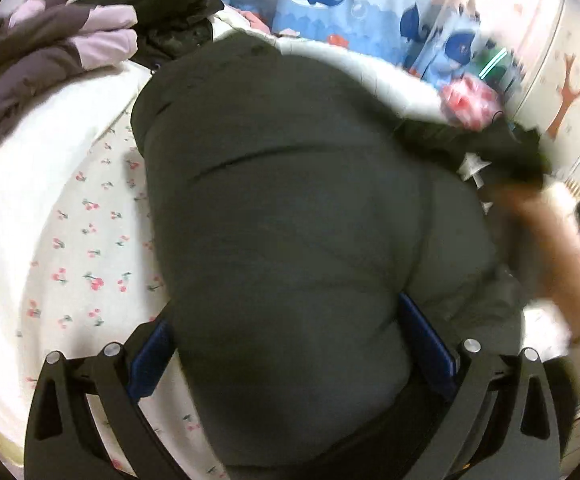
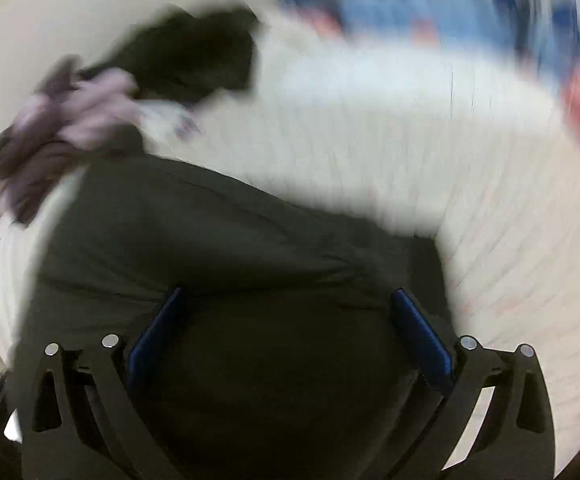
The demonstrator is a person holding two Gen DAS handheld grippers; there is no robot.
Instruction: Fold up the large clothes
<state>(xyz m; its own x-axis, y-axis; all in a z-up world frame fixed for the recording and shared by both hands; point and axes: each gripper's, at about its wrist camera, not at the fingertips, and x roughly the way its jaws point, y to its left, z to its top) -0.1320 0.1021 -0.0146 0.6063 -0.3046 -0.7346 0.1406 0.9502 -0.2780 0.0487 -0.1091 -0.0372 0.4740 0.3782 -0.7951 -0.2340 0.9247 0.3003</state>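
Note:
A large dark grey-green padded coat (image 1: 290, 208) lies on the bed and fills the middle of the left wrist view. My left gripper (image 1: 285, 332) is open, its blue pads (image 1: 151, 354) wide apart on either side of the coat's near bulge. In the blurred right wrist view the same coat (image 2: 209, 240) fills the lower half. My right gripper (image 2: 285, 320) is also open, blue pads (image 2: 422, 336) set wide around the fabric. The right hand and its gripper (image 1: 530, 184) show at the coat's far right edge in the left view, blurred.
A purple and lilac jacket (image 1: 49, 60) and a black garment (image 1: 173, 12) are heaped at the bed's far left. The bed has a cherry-print sheet (image 1: 89, 248) and a white quilt (image 2: 410, 140). Whale-print bedding (image 1: 330, 4) and a red-white bundle (image 1: 470, 100) lie at the back.

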